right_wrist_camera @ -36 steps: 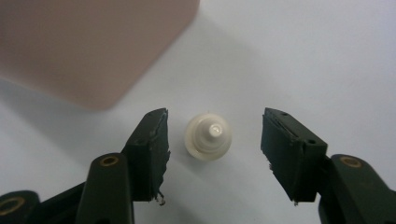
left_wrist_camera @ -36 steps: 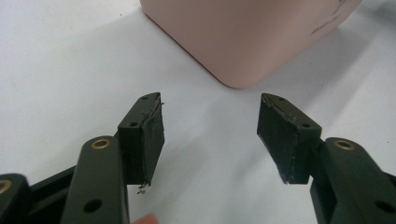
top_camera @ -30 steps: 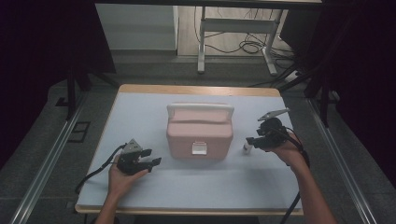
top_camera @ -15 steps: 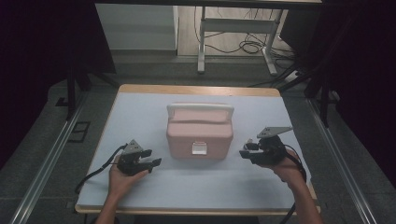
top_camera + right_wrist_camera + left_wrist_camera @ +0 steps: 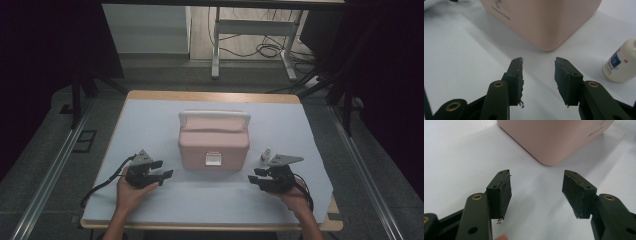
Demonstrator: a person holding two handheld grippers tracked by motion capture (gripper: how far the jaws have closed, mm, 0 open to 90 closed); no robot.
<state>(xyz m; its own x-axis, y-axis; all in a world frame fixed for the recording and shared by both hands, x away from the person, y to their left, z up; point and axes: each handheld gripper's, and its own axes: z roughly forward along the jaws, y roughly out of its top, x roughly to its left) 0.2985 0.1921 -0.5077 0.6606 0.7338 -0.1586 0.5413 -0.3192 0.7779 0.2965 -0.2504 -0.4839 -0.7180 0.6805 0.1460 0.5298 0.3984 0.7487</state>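
- The left gripper (image 5: 161, 169) rests on the white table cover (image 5: 150, 125), jaws apart and empty; the right gripper (image 5: 257, 178) likewise
- Between them sits the closed pink plastic carry box (image 5: 214, 141); a small white bottle (image 5: 266, 153) stands just beside its right corner
- Judgement: approach the box's front latch (image 5: 213, 159) squarely, steadying the box with one gripper

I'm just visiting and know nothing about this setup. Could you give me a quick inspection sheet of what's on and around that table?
Surface: white-covered wooden table, flat.
Job's things: pink plastic box with white handle, lid closed; small white bottle beside its right corner.
Clutter: nothing seen.
Grippers: left claw open, empty, left of the box; right claw open, empty, near the bottle.
Cables: black cable trails from the left claw; loose cables on the floor beyond.
Surroundings: metal frame legs, dark curtains.
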